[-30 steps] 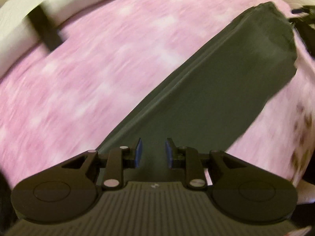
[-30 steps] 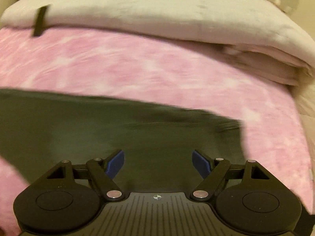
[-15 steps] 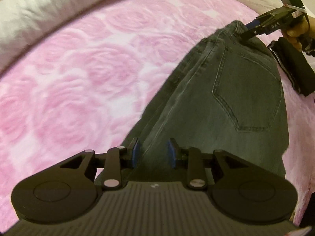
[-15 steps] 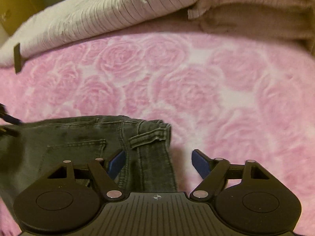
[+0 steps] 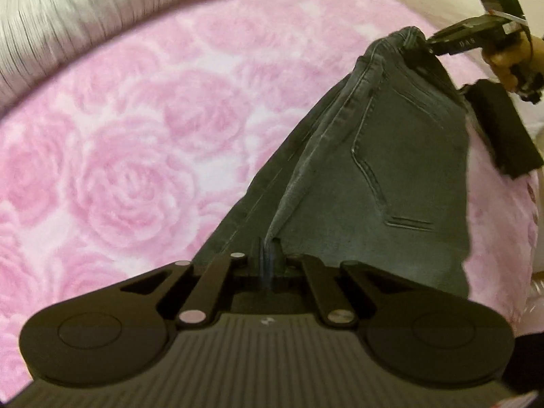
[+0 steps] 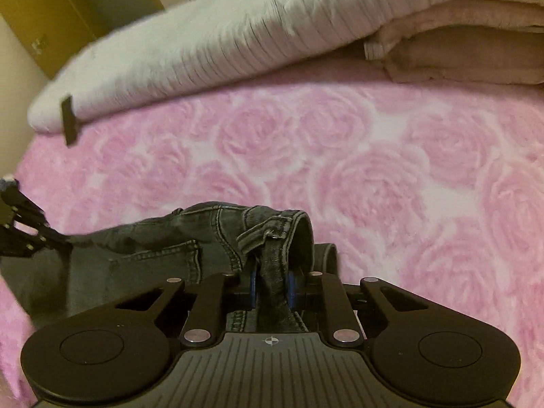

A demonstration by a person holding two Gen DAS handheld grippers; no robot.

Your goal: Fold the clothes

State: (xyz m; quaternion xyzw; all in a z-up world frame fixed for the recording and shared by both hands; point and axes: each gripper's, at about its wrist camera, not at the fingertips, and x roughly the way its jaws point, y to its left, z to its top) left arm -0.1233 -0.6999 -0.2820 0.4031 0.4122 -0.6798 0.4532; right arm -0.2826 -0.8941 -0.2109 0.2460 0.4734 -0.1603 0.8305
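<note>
Left wrist view: dark grey jeans (image 5: 391, 170) are stretched over the pink rose-pattern bed cover (image 5: 136, 136), back pocket facing up, the cloth running from the near edge at the left gripper (image 5: 268, 255) up to the waistband corner at top right. Risk here: the left gripper pinches only a thin ridge of denim at the seam/edge, so if both ends pull apart too hard or the lift is jerky, that ridge could slip out and the jeans would drop skewed, giving a crooked fold. Left gripper is closed right down, fingers nearly meeting, w/ the fold of denim nipped between them. The right gripper (image 5: 430, 46) shows at far top right w/ a hand (image 5: 510, 64) behind it, biting the waistband corner; a black folded item (image 5: 503, 129) lies just beside the jeans on that side, and a swing of the cloth could drag over it. Right wrist view: the jeans (image 6: 190, 238) lie bunched at the waistband, the rest trailing left on the bed cover (image 6: 408, 170); a grey ribbed blanket (image 6: 238, 44) and a beige folded one (image 6: 459, 54) are piled along the far side, well apart from the jeans. Risk here: the bite takes a thick wad incl. a belt loop, so it may catch extra layers and twist the waistband, leaving uneven edges when laid down. Right gripper (image 6: 272, 282) is clamped narrow on that waistband wad, blue pads pressing both sides. The left gripper's tip is seen at the left edge, at the jeans' other end
</note>
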